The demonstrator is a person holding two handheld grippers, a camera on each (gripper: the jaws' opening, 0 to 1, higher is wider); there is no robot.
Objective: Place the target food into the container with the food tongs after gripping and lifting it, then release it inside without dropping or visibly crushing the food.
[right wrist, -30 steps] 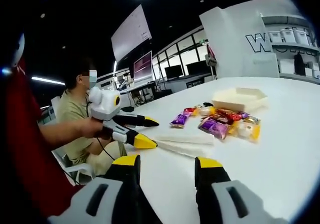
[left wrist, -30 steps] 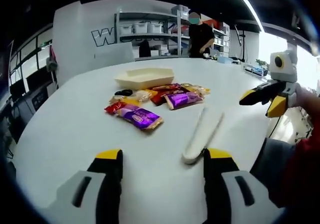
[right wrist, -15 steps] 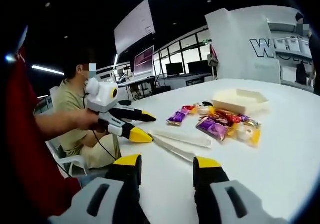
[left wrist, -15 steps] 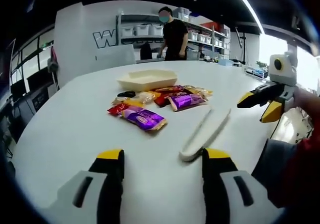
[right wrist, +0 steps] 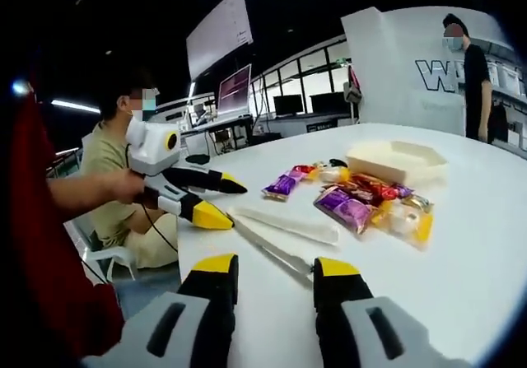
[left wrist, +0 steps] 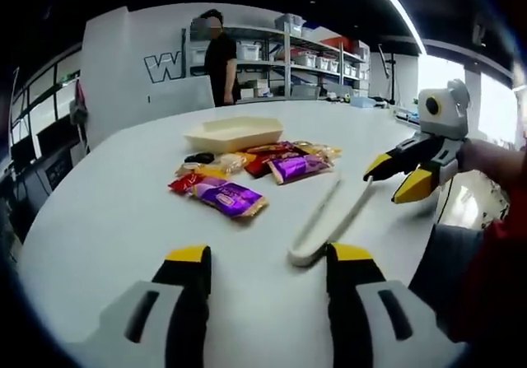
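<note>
On the tabletop [left wrist: 107, 211] we see food tongs [left wrist: 325, 220] beside snack packets [left wrist: 247, 170]; left tool [left wrist: 269, 257] and right tool [right wrist: 268, 267] both gape, empty.

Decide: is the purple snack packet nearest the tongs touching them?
Apart. The left gripper view shows bare white table between the purple packet and the tongs.

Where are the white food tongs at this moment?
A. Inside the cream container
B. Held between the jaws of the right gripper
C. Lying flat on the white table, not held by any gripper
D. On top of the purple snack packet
C: the food tongs lie on the bare white table, with the left gripper and the right gripper both open and apart from them.
</note>
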